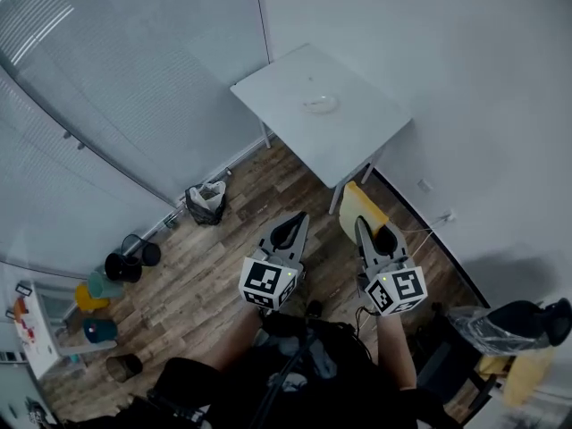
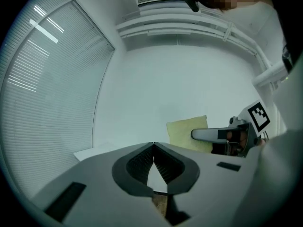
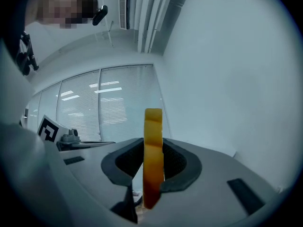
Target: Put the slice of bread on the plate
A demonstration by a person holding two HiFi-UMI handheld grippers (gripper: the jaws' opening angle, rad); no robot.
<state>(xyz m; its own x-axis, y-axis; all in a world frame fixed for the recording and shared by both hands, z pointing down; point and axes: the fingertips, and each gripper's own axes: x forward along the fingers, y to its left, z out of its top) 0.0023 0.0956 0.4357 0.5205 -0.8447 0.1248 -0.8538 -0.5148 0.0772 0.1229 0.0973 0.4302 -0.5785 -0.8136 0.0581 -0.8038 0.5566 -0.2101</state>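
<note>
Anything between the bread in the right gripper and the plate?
Nothing: the head view shows only bare table between bread and plate.

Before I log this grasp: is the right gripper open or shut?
Shut: the right gripper clamps the slice of bread upright, edge-on, between its jaws.

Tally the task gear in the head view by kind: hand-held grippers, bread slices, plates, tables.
hand-held grippers: 2 (left hand-held gripper, right hand-held gripper)
slice of bread: 1
plate: 1
table: 1
Total: 5
</note>
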